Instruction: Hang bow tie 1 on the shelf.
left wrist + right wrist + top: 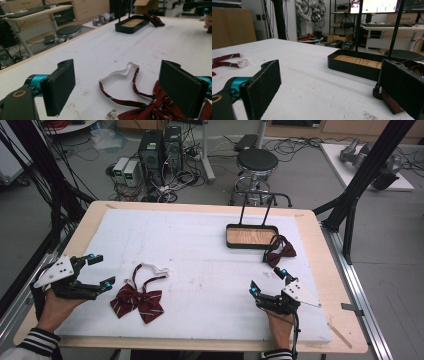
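Jaws on both grippers stand wide apart, nothing between the pads. We hold the left gripper [97, 270] just left of the striped bow tie [137, 301], jaws aimed at it across the white foam mat [200, 250]. In the left gripper view the tie's knot sits low, partly behind the right-hand pad [182, 90], while its strap loops up into the gap, ending at the white clasp [120, 73].

Landmark = the black tray [251, 237] w/ wooden floor and tall handle, at the far side of the mat. The striped tie lies well apart from it, near-left; the 2nd, darker bow tie [279, 252] lies touching or almost touching the tray's right near corner. We have the right gripper [267, 280] nearer than the tray and a bit right, close to that dark tie; in the right gripper view it peeks from behind the right pad.

Key relation, as we judge it: striped tie's long axis runs roughly diagonal, wings toward us, strap pointing away toward the tray side. Left hand is clearly nearer to it; right hand nearer the dark one. Next move prob. needs the left jaws shifted rightward over the knot, not the thin strap.
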### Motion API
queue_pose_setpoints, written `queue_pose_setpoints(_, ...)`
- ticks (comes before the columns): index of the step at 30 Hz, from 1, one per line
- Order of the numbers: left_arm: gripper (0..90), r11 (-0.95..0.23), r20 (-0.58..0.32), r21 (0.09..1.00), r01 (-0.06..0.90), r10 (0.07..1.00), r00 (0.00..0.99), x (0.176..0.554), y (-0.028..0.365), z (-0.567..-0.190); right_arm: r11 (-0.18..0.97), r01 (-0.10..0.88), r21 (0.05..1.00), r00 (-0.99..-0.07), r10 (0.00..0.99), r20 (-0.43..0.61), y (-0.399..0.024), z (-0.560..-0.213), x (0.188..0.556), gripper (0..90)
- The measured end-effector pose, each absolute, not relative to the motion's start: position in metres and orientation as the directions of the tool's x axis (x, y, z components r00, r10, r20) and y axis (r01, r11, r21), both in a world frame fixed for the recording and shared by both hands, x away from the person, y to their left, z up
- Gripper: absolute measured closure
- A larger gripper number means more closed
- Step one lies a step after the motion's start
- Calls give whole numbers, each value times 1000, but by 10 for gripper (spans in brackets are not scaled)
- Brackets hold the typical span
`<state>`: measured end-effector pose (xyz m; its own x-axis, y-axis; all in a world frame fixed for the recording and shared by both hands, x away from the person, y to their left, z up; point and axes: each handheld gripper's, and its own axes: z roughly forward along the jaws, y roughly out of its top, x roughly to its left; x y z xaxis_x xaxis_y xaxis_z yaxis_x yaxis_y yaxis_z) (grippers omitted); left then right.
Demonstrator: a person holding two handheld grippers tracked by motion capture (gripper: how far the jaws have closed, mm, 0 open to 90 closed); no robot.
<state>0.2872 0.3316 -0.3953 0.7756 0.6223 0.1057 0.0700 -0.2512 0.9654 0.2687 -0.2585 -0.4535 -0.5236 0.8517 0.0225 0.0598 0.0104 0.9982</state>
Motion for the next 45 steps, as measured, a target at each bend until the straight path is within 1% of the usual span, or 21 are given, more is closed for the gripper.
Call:
queue_pose_setpoints(9, 146, -404, 157, 913, 65, 495, 855, 289, 319, -378, 8, 61, 998, -523, 852, 25, -259, -454, 269, 37)
queue_pose_setpoints(10, 146, -404, 157, 913, 65, 495, 855, 289, 319, -378, 8, 61, 998, -523, 852, 25, -259, -454, 269, 37)
queue_pose_setpoints(13, 146, -468, 178, 882, 63, 453, 873, 290, 314, -375, 7, 62, 998, -523, 852, 26, -259, -454, 269, 37)
queue_pose_setpoints(16, 146, -503, 181, 862, 66, 427, 886, 291, 308, -375, 6, 62, 998, -523, 852, 27, -259, -453, 269, 37)
queue_pose_setpoints(17, 148, -543, 200, 838, 53, 397, 896, 292, 305, -375, 8, 62, 998, -522, 852, 25, -259, -454, 269, 37)
queue_pose_setpoints(18, 150, -543, 200, 838, 53, 397, 896, 292, 305, -375, 8, 62, 998, -522, 852, 26, -259, -453, 269, 37)
queue_pose_setpoints(21, 153, -589, 204, 807, 50, 357, 912, 293, 299, -377, 7, 69, 998, -523, 852, 30, -259, -453, 269, 37)
queue_pose_setpoints(27, 154, -683, 161, 724, 97, 304, 939, 300, 287, -382, 7, 70, 997, -521, 853, 31, -258, -453, 269, 37)
queue_pose_setpoints(28, 154, -717, 154, 690, 103, 284, 946, 301, 283, -384, 6, 70, 998, -522, 852, 32, -258, -453, 269, 37)
queue_pose_setpoints(33, 155, -749, 131, 648, 136, 285, 949, 304, 278, -388, 10, 60, 998, -521, 853, 22, -259, -454, 269, 37)
queue_pose_setpoints(38, 202, -784, 114, 605, 140, 259, 959, 306, 274, -394, 7, 61, 998, -521, 853, 25, -259, -454, 269, 37)
queue_pose_setpoints(45, 200, -808, 80, 566, 165, 253, 964, 310, 270, -399, 9, 61, 998, -519, 854, 25, -259, -453, 269, 37)
